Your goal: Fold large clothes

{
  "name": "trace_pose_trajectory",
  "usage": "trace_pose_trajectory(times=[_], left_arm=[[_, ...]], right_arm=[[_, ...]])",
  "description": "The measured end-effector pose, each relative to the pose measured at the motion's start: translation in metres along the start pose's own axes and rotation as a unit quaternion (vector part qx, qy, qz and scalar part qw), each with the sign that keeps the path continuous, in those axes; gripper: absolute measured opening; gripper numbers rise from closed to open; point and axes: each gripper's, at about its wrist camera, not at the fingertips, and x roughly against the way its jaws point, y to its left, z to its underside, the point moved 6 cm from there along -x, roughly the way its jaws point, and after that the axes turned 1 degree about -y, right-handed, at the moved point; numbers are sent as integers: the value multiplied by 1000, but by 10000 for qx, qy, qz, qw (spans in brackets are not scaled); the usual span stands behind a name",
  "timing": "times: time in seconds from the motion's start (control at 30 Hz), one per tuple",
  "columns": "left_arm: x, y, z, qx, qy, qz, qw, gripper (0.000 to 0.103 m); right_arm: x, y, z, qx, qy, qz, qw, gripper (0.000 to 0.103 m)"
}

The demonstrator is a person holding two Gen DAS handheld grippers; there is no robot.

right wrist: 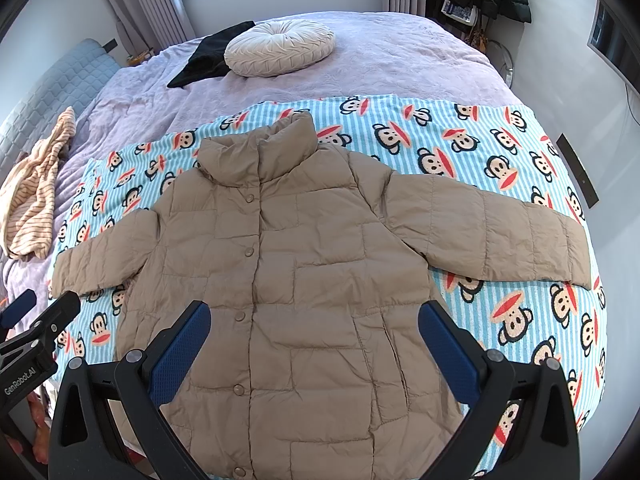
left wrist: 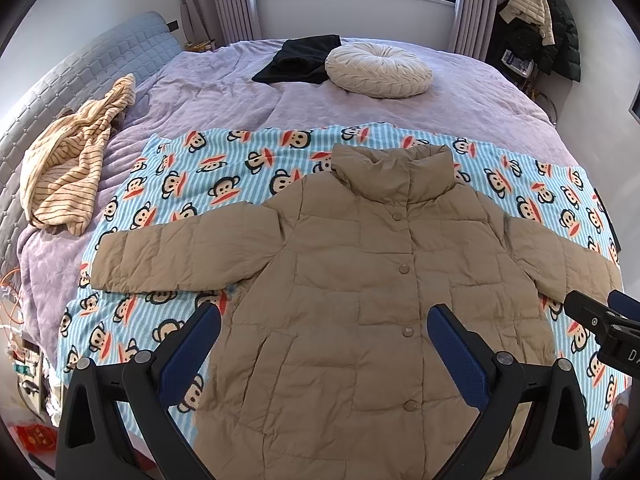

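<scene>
A tan quilted puffer jacket (left wrist: 360,272) lies flat, front up and buttoned, sleeves spread out to both sides, on a blue striped monkey-print blanket (left wrist: 224,168). It also shows in the right wrist view (right wrist: 304,264). My left gripper (left wrist: 324,320) is open and empty, held above the jacket's lower front. My right gripper (right wrist: 314,320) is open and empty, held above the jacket's lower right part. The right gripper's body shows at the right edge of the left wrist view (left wrist: 600,320).
The blanket (right wrist: 480,152) lies on a bed with a lilac cover (left wrist: 224,88). A striped beige garment (left wrist: 72,160) is heaped at the left. A round cream cushion (left wrist: 380,70) and a black cloth (left wrist: 300,60) lie at the far end. Coats (left wrist: 552,20) hang at the back right.
</scene>
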Motion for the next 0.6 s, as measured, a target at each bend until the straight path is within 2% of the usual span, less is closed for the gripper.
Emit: trace_pose_trajectory(times=[0.6], left_arm=[[-2,4,4,30,10,-28,10000,103]], right_arm=[[1,0,1,0,-7,-7,10000,103]])
